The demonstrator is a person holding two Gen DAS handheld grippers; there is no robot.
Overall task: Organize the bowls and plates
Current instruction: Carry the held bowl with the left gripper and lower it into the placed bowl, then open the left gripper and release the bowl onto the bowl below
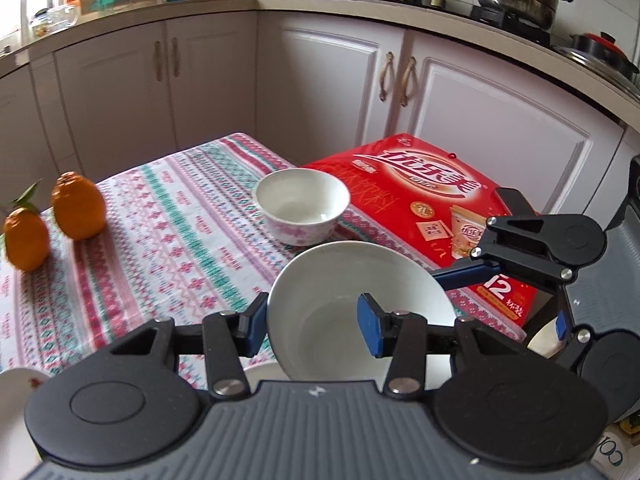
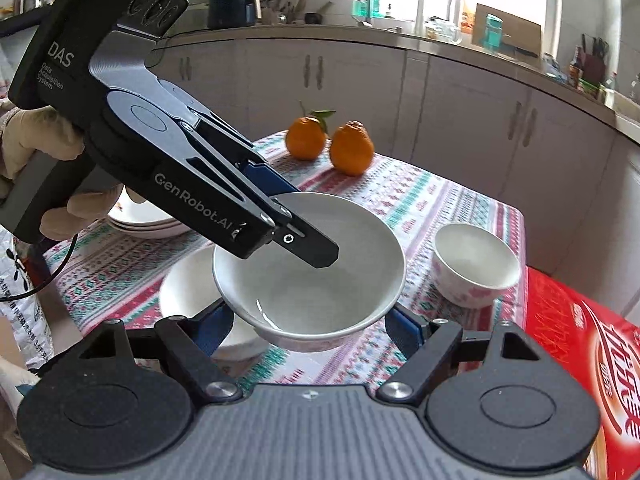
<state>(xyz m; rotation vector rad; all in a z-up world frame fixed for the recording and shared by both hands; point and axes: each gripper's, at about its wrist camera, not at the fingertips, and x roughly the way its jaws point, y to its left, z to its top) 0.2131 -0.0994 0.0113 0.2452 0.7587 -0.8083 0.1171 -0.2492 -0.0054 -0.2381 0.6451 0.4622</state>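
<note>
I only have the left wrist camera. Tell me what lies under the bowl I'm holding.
Observer: A second white bowl sits on the tablecloth, just below the held bowl.
Operator: Now report where the plates are.
Observer: A stack of plates rests near the table's edge, behind the left gripper, close to the gloved hand holding it.
Operator: Describe the right jaws.
Observer: The right gripper has its jaws open, one on each side of the held bowl's base. They do not appear to press on it.
</note>
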